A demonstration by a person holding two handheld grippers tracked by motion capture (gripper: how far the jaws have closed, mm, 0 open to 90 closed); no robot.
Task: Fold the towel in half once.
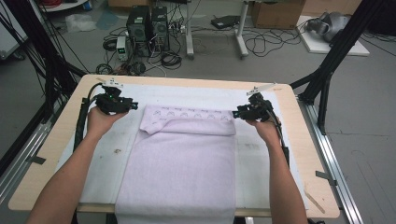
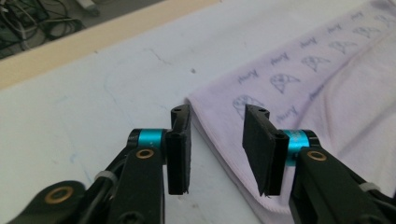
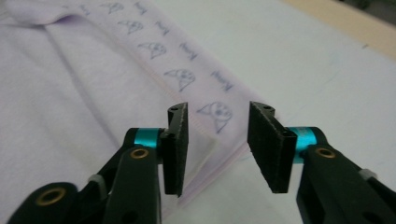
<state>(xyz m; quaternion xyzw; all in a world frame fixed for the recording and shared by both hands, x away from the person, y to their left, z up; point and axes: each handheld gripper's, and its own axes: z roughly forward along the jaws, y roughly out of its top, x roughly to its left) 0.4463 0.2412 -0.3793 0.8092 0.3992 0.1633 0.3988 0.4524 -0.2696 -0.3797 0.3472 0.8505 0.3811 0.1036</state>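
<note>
Left gripper [image 1: 132, 105] held in the left hand [image 1: 100, 119] over the far left part of the table [image 1: 60, 135], just off the towel's [image 1: 187, 163] far left corner, jaws pointing toward the cloth. Seen along the left gripper [image 2: 218, 149] from its own camera: jaws parted, a clear gap between the black pads [image 2: 180, 156], nothing pinched; towel [image 2: 327, 88] corner lying flat beneath and beyond the gap, its edge running under the farther pad, no pad pressing on it. White mat [image 1: 121, 144] spread over the tabletop, towel resting on it in the middle, pale lilac, long side running from the near edge, where it hangs over, to the far part of the mat. Far end folded back toward the person, leaving a printed band [image 1: 196, 114] of small grey figures exposed along the far edge and a soft rolled fold just in front of it. Right gripper [image 1: 235, 113] held in the right hand [image 1: 266, 128] just off the towel's far right corner, jaws aimed at the cloth. From its own camera, right gripper [image 3: 217, 147] likewise parted, pads [image 3: 268, 151] apart with open space between, gripping nothing; towel [image 3: 70, 107] border with its printed figures lying below the gap, edge passing under the jaws onto the mat [image 3: 317, 70]. Both grippers about level with each other, well apart, one at each far corner.
</note>
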